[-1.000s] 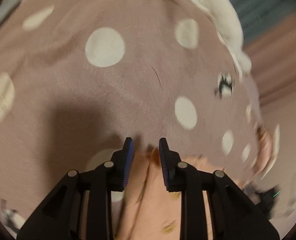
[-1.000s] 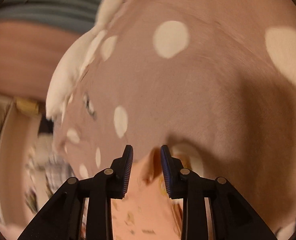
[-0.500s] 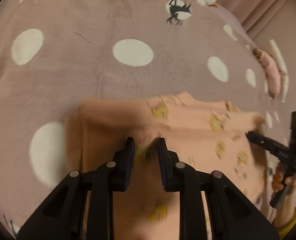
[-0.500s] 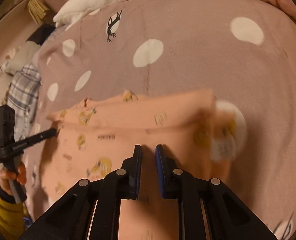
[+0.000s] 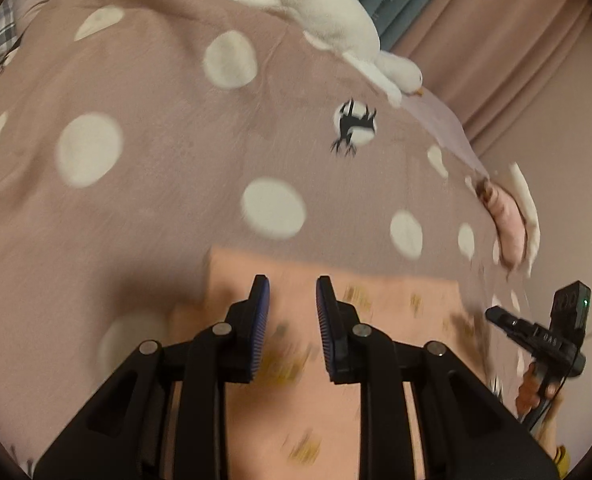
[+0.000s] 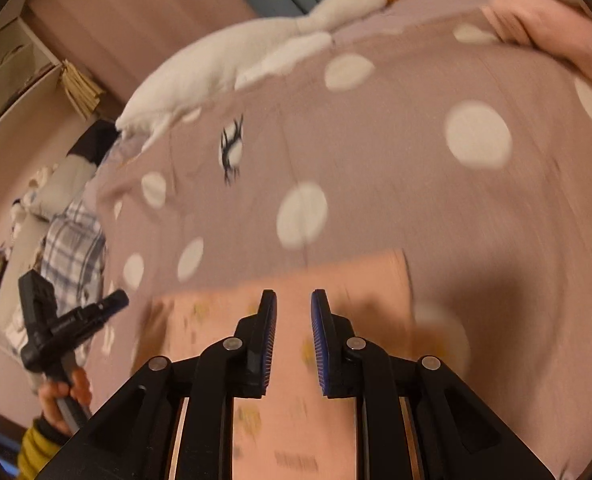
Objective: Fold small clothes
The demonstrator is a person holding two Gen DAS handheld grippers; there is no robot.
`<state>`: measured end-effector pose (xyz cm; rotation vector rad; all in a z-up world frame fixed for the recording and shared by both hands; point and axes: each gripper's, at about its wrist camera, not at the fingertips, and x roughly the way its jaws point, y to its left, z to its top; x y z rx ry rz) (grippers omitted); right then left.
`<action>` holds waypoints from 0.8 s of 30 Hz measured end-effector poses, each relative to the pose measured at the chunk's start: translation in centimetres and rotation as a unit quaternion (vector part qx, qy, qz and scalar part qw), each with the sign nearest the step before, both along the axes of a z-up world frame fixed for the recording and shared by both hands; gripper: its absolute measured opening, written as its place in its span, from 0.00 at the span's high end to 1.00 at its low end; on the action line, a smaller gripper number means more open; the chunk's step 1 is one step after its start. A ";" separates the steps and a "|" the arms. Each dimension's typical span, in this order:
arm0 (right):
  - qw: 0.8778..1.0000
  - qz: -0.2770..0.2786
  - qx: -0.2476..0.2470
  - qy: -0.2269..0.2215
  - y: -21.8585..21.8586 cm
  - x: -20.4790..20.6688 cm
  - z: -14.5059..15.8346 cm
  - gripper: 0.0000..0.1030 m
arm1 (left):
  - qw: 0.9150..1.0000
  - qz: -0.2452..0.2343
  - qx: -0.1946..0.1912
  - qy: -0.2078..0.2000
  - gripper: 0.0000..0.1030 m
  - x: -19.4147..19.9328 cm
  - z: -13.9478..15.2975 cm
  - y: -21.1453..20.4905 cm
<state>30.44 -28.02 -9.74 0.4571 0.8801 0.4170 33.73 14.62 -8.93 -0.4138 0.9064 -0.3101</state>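
A peach garment (image 5: 396, 300) with small yellow prints lies flat on the mauve polka-dot bedspread (image 5: 175, 160), its far edge straight. My left gripper (image 5: 291, 284) hovers over the garment's left part, jaws a narrow gap apart with nothing between them. The right gripper (image 6: 293, 296) hovers over the same garment (image 6: 356, 280) near its right end, jaws also slightly apart and empty. Each gripper shows in the other's view, held by a hand: the right gripper (image 5: 496, 316) and the left gripper (image 6: 115, 302). Both views are motion-blurred.
A white goose plush (image 6: 235, 60) lies along the far edge of the bedspread (image 6: 376, 160), in front of curtains (image 5: 496, 40). A pink cushion (image 6: 556, 28) sits at the far right corner. Plaid fabric (image 6: 71, 248) hangs off the bed's left side.
A second ago both grippers pinched the garment's edge close to the bedspread. They laid it over in a fold, let go and have drawn back and up; both views have rolled.
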 end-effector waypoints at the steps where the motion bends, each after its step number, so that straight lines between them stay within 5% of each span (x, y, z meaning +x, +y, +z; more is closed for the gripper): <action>1: 1.000 -0.001 0.004 0.002 -0.7 -1.2 -0.3 0.81 | 1.000 -0.002 -0.004 0.002 0.77 -0.8 -0.4 0.3; 5: 1.000 -0.015 0.014 0.009 -2.2 -5.0 -1.1 0.63 | 1.000 -0.008 -0.014 0.017 0.75 -5.3 -1.8 2.3; 15: 0.998 -0.003 -0.019 0.053 -0.3 -9.0 -3.5 0.62 | 0.998 -0.036 -0.014 0.055 0.75 -10.6 -5.1 0.8; 18: 0.998 0.018 -0.040 0.048 1.0 -9.5 -3.9 0.63 | 0.997 -0.047 -0.002 0.061 0.86 -11.1 -5.7 -0.1; 20: 0.996 0.020 -0.070 0.042 1.6 -9.5 -3.9 0.84 | 0.997 -0.049 -0.002 0.067 0.96 -11.2 -5.9 -0.3; 24: 0.996 0.017 -0.075 0.040 1.6 -9.7 -3.6 0.90 | 0.995 -0.072 -0.004 0.065 0.97 -12.2 -5.4 -0.5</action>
